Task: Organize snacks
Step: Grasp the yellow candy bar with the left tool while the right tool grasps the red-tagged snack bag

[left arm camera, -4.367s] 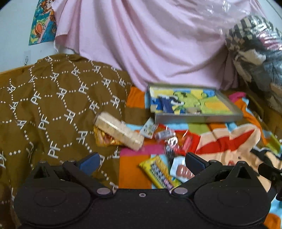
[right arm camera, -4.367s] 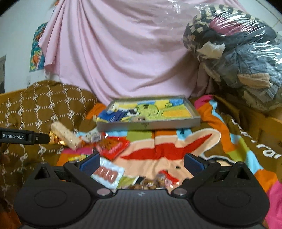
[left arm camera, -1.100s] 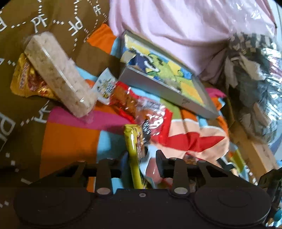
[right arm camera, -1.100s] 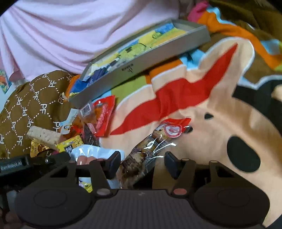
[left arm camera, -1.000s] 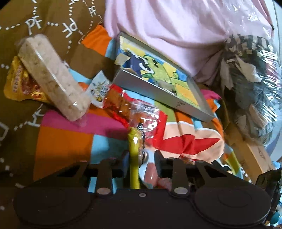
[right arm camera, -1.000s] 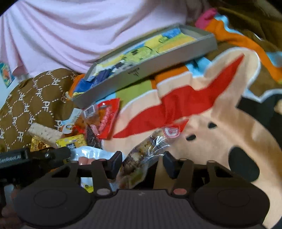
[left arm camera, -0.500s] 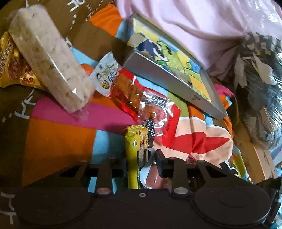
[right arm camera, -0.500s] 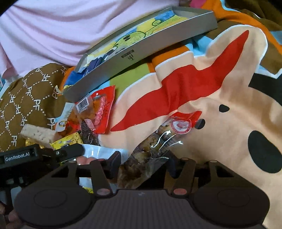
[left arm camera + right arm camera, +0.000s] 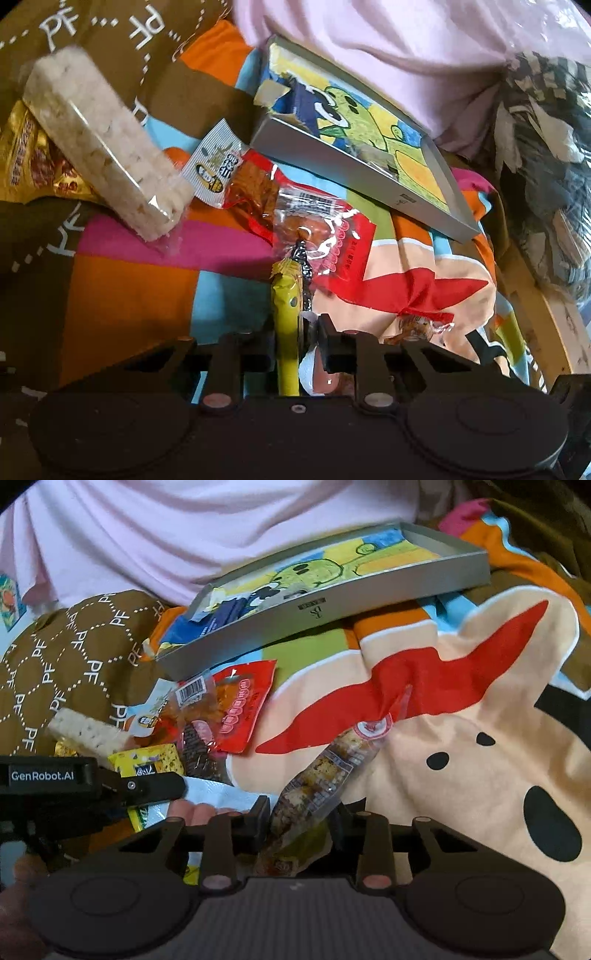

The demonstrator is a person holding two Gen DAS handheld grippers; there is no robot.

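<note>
A bright cartoon blanket (image 9: pixel 461 738) covers the surface below a pink sheet (image 9: pixel 184 528), a brown patterned cushion (image 9: pixel 74 657) at the side. The grey tray (image 9: pixel 332 605) lies beyond scattered snacks. The left gripper (image 9: pixel 295 332) is closing on a yellow packet (image 9: pixel 286 325); the right gripper (image 9: pixel 299 816) is closing on a long clear snack packet (image 9: pixel 325 771).

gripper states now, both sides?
Left tongs: closing on the yellow snack packet.
Right tongs: closing on the clear long snack pack.
</note>
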